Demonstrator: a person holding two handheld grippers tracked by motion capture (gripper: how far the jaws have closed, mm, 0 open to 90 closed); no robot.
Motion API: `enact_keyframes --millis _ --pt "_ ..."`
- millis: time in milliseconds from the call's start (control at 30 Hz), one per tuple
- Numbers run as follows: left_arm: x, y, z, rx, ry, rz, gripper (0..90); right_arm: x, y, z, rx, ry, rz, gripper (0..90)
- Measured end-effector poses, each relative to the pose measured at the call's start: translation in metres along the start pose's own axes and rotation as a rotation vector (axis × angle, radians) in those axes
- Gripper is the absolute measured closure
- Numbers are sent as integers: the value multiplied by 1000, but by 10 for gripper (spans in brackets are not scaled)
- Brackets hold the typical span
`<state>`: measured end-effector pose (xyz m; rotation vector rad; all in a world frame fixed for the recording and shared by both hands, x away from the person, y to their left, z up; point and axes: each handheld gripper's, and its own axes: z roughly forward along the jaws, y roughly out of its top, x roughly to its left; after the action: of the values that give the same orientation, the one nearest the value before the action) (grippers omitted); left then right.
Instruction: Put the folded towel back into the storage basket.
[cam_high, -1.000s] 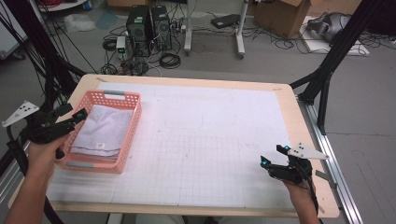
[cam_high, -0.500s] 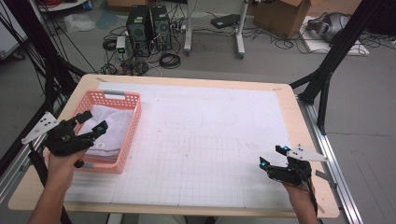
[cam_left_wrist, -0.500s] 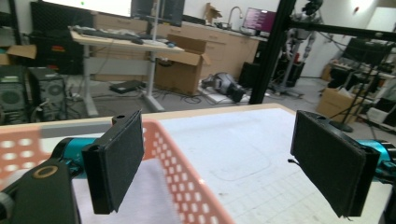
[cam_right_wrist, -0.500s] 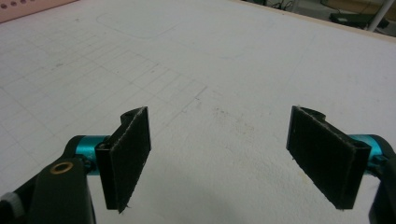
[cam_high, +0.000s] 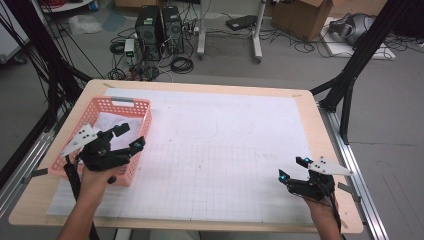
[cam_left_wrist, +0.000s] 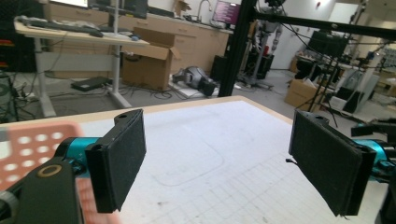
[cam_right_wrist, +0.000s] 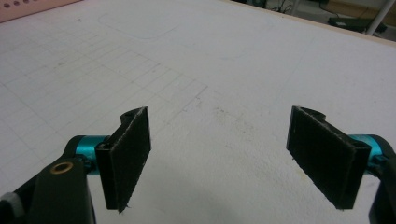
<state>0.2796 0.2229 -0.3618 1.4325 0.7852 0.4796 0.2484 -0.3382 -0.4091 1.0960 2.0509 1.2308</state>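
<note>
— Where's the left gripper (cam_high: 129, 136)?

— Over the near right corner of the pink basket (cam_high: 134, 105), which sits at the table's (cam_high: 310, 107) left edge. Its jaws are spread wide with nothing between them; the left gripper view shows the same gap, open over the white grid sheet (cam_high: 225, 150).

— What's in the basket?

— A white folded cloth (cam_high: 107, 122), lying on the basket floor just beyond the jaws. I can't tell whether a jaw touches it.

— And the right gripper (cam_high: 292, 169)?

— Near the table's near right corner, low over the sheet. Jaws wide apart too, holding nothing, well apart from the basket.
</note>
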Motion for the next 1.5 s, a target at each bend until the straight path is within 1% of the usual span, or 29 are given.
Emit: enact_keyframes --millis 33,67,100,200,267,333,433,467,533,633,667,733,900,967,1033,1133,1500 --pt "-3 -2 2 0 -3 -1 193 0 0 0 -2 -2 -3 206" --pt "-3 -2 2 0 -3 -1 193 1 0 -1 -1 -2 -4 206" --pt "-11 -8 6 15 -11 11 193 1 0 -1 -3 -3 -9 206" --pt "-20 -16 12 36 -30 18 193 2 0 -1 -1 -4 -14 206" --pt "-28 -20 16 51 -45 36 195 3 0 -1 0 -5 -18 206" --pt "-35 -23 19 54 -66 37 198 4 1 -1 -1 -5 -21 206" --pt "-42 -24 22 60 -86 45 199 5 1 -1 0 -6 -25 206" --pt "-42 -24 22 60 -86 45 198 5 1 -1 0 -6 -23 206" --pt "-48 -28 27 75 -106 49 198 4 1 -1 -1 -8 -19 206" --pt "-50 -31 30 85 -111 50 198 4 0 -2 -1 -10 -19 206" --pt "-53 -34 33 98 -119 59 198 4 0 -2 -1 -10 -17 206" --pt "-55 -36 34 103 -127 62 198 4 0 -2 -3 -10 -19 206" --pt "-55 -37 35 106 -125 69 199 5 0 -2 -3 -12 -20 206" --pt "-55 -38 35 105 -123 62 200 5 0 -2 -2 -12 -18 206" --pt "-55 -39 36 110 -126 63 200 5 0 -3 -1 -14 -21 206" --pt "-56 -40 37 117 -130 62 203 5 0 -3 2 -15 -13 206" --pt "-55 -42 39 125 -135 53 204 4 -1 -2 4 -14 -15 206"
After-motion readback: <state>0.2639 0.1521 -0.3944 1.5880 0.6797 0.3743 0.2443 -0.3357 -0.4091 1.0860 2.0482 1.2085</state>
